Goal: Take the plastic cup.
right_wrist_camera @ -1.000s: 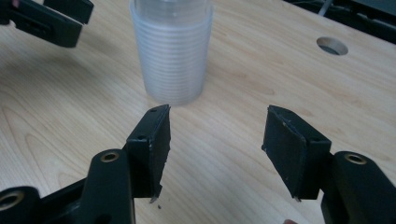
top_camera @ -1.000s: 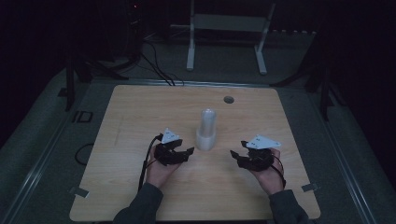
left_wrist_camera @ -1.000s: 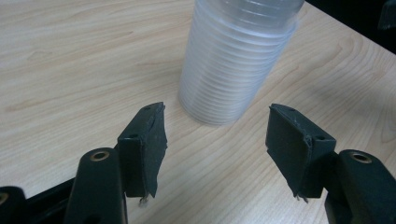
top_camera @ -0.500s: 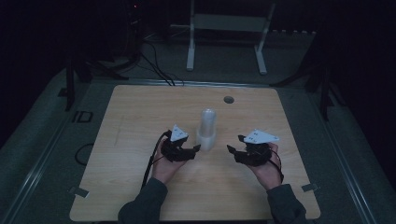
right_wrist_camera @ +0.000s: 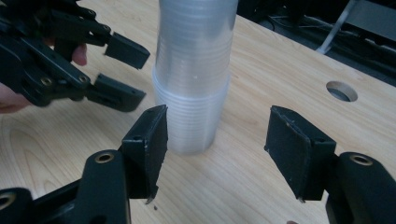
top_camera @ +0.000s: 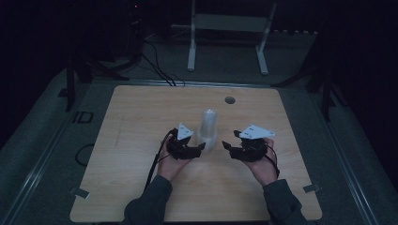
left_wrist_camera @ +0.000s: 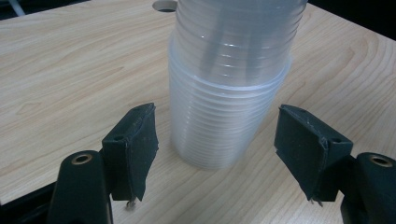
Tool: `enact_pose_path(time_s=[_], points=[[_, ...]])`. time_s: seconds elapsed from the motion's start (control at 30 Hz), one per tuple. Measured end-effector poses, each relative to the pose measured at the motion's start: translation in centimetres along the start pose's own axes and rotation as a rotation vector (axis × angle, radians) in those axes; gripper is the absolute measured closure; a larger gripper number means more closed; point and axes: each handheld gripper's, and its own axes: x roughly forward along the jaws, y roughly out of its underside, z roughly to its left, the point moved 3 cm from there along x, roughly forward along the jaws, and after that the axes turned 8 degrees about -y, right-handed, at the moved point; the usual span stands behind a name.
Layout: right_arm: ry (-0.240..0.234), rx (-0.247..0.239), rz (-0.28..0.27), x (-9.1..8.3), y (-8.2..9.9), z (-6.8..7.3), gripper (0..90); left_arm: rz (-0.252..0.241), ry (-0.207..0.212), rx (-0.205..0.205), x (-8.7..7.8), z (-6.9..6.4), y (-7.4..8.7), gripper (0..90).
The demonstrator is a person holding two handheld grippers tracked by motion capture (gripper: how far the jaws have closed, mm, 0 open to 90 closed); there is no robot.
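A stack of clear plastic cups stands upside down and upright near the middle of the wooden table, wide rims at the bottom against the wood. In the left gripper view the stack shows many nested rims, with a narrower upper part rising out of a wider lower part.

The left gripper sits just to the left of the stack in the high view, its tips close to the base of the cups. Its jaws have just been opening, and in its own view they now stand apart on either side of the stack with a clear gap between each pad and the plastic; nothing is gripped. The same gripper shows in the right gripper view at the left of the stack, jaws parted and free of the cups.

The right gripper is a little farther off on the other side of the stack, pointing toward it. In its own view its jaws stand wide apart, with the stack beyond them and bare table between the pads; it holds nothing.

Each gripper is held in a hand, forearms in dark sleeves coming from the near edge. A round hole lies in the tabletop behind the stack, well apart from it. Beyond the table a white frame stands on the dark floor.
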Motion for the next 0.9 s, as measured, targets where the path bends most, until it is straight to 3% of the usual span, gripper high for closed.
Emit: enact_pose_path(time_s=[0.43, 0.9], points=[[-0.009, 0.001, -0.022, 0.3, -1.5, -0.1, 37.8, -0.006, -0.012, 0.0, 0.8, 0.0, -0.4, 28.0], [-0.021, 0.001, -0.027, 1.9, -3.0, 0.2, 36.4, -0.016, -0.005, 0.005, 1.5, -0.4, -0.7, 26.3]])
